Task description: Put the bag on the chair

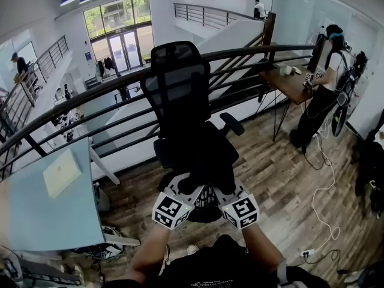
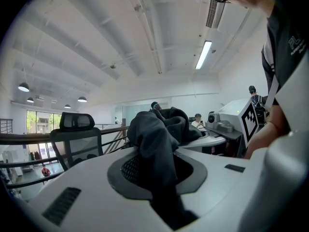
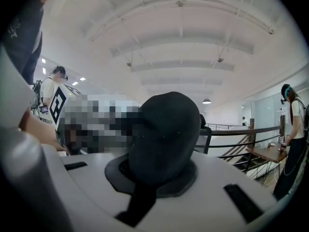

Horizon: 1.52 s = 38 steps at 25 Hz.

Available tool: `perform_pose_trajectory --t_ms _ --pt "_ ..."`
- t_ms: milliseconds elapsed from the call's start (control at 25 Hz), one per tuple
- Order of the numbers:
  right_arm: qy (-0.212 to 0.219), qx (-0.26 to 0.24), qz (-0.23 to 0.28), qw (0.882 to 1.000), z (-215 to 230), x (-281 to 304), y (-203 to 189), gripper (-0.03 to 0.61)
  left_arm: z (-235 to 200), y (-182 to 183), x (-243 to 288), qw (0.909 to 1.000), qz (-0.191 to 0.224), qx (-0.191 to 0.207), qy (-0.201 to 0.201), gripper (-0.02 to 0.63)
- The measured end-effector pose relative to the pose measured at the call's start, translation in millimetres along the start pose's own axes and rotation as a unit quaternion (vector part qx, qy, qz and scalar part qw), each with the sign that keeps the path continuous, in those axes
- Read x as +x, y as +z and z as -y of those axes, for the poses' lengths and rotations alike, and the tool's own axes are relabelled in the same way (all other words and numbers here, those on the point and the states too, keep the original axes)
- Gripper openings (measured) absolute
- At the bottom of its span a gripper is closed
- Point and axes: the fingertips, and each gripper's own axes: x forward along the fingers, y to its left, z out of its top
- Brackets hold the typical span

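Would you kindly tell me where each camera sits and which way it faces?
Head view: on the person's head, looking down at the chair; both forearms, left tongs and right tongs show.
Left gripper view: rides the left tongs, tilted up at the ceiling; bag clamped; person's arm at right.
Right gripper view: rides the right tongs, tilted up; bag clamped; person's shirt at left.
Shared: all three show the bag.

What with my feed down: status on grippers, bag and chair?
Left gripper shut on bag. Right gripper shut on bag. Bag at chair seat, not released. Nothing in the way.
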Motion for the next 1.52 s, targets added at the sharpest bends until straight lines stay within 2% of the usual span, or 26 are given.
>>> perform_pose_trajectory --t_ms 400,1000,1520 --pt "0.009 0.011 -0.008 1.0 26.2 39.8 -5.0 0.041 -39.6 -6.9 26.0 0.9997 0.0 -0.017 0.016 0.091" --pt "0.049 0.008 -0.012 0.999 118.0 89.9 -16.1 0.041 -87.9 -8.2 117.2 0.9979 -0.005 -0.033 0.055 0.091" --pt "0.072 0.015 -0.004 0.997 183.4 119.9 -20.2 0.041 -117.7 -4.1 182.1 0.9961 -0.012 -0.029 0.082 0.091"
